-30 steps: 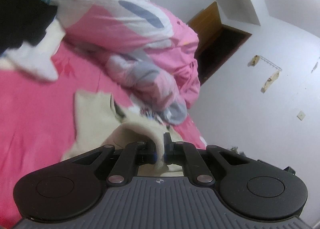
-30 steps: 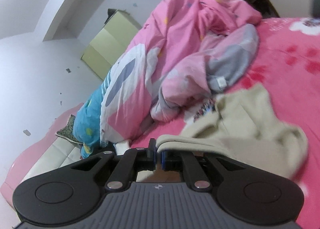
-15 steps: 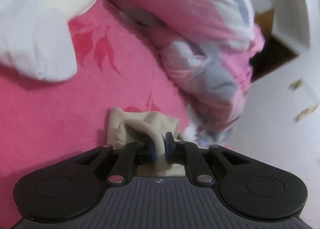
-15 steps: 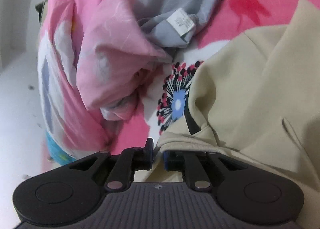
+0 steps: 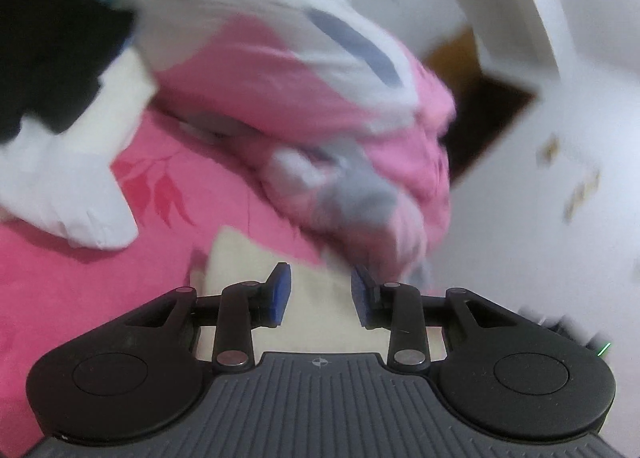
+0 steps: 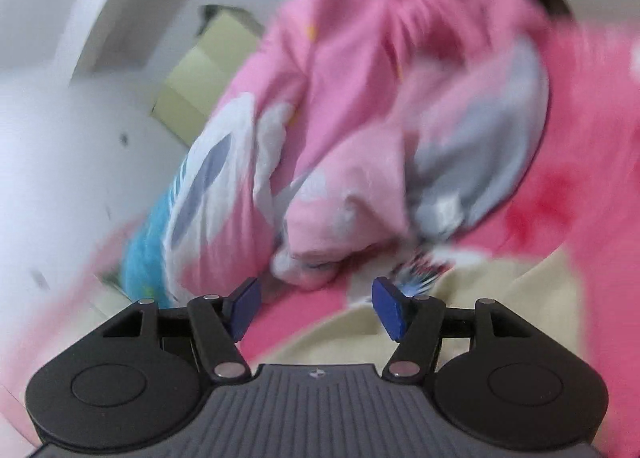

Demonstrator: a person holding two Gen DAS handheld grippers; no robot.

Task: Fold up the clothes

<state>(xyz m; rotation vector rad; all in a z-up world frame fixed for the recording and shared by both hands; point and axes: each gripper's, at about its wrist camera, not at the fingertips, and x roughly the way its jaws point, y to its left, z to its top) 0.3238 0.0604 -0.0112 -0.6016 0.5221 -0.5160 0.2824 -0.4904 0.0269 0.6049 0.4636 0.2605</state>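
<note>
Both views are blurred. In the left wrist view, a white and black cloth (image 5: 68,177) lies on the pink bed sheet (image 5: 100,278), to the left of the quilt (image 5: 304,105), a pink heap with white and grey patches. The left gripper (image 5: 320,292) has its blue-padded fingers (image 5: 278,294) spread apart with nothing between them, just over the beige garment (image 5: 240,262), which lies flat on the sheet at the near foot of the quilt.

In the right wrist view, a pale green cabinet (image 6: 200,73) stands behind the quilt (image 6: 360,105) on its left. The right gripper (image 6: 316,308) is also spread wide and empty. The beige garment (image 6: 520,298) lies on the sheet (image 6: 592,161) below and right of the quilt, close under the right finger (image 6: 388,310).
</note>
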